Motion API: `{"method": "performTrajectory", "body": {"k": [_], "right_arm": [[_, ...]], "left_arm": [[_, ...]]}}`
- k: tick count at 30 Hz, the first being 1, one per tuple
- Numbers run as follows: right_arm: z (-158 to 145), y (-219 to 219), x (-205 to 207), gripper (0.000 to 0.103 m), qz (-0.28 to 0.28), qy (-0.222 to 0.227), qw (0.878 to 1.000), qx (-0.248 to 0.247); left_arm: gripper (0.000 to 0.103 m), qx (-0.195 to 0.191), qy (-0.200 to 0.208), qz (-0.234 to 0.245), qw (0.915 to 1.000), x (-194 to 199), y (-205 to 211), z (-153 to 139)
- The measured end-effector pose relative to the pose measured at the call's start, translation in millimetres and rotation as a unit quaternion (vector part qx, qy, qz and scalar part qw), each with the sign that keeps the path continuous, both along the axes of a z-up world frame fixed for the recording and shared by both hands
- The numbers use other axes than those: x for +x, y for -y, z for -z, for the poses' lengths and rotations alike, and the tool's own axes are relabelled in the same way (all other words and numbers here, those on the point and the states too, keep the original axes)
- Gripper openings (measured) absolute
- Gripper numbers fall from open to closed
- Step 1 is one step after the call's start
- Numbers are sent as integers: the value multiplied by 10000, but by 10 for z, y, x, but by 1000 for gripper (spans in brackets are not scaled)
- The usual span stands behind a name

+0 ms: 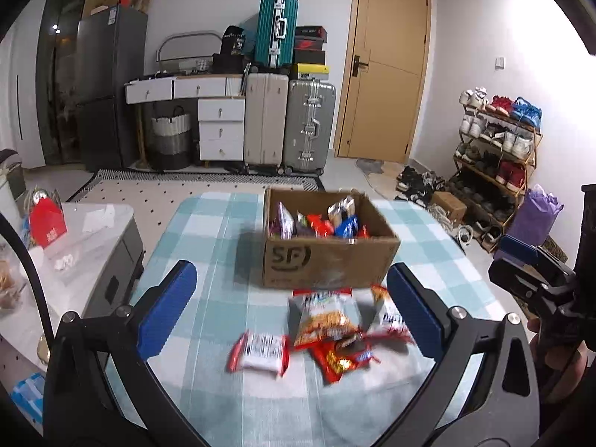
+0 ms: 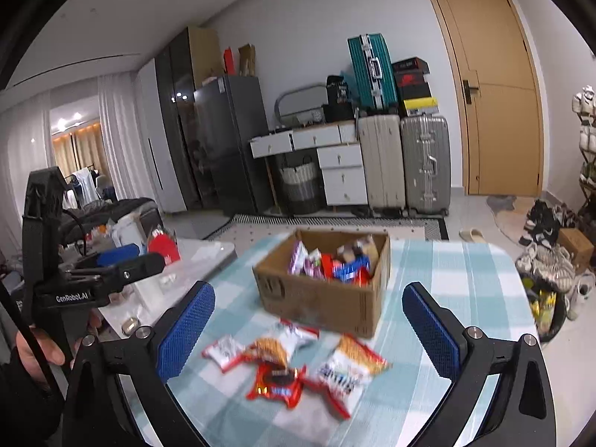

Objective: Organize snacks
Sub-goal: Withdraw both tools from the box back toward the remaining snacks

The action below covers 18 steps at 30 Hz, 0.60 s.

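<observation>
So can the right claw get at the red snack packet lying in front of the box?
Probably yes: the right claw stands open and empty, and the red snack packet lies uncovered on the checked tablecloth between its fingers.

A checked tablecloth [image 1: 208, 223] covers the table, bearing a cardboard box [image 1: 327, 260] and loose snack packets [image 1: 324, 320].

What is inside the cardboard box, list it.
The cardboard box holds upright snack packets: purple, red, blue, silvery. Whatever lies beneath them is covered.
</observation>
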State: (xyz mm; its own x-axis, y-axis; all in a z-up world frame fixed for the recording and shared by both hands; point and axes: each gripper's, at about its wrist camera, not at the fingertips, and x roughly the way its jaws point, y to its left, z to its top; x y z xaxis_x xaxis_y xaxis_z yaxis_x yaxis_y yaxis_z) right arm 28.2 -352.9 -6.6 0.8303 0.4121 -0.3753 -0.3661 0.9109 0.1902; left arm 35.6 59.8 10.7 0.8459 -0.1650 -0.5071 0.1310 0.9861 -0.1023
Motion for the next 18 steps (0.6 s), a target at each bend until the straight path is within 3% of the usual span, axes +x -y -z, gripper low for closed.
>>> {"method": "performTrajectory", "body": {"k": [11,18], "right_arm": [[750,-55,-79,103,-17,-543,9985,-101],[1032,0,10,103,42,-935,9953,241]], "left_arm": [[102,285,-257,-53,9993,-25,76,708],[102,268,-439,34,9987,63,89,1030]]}}
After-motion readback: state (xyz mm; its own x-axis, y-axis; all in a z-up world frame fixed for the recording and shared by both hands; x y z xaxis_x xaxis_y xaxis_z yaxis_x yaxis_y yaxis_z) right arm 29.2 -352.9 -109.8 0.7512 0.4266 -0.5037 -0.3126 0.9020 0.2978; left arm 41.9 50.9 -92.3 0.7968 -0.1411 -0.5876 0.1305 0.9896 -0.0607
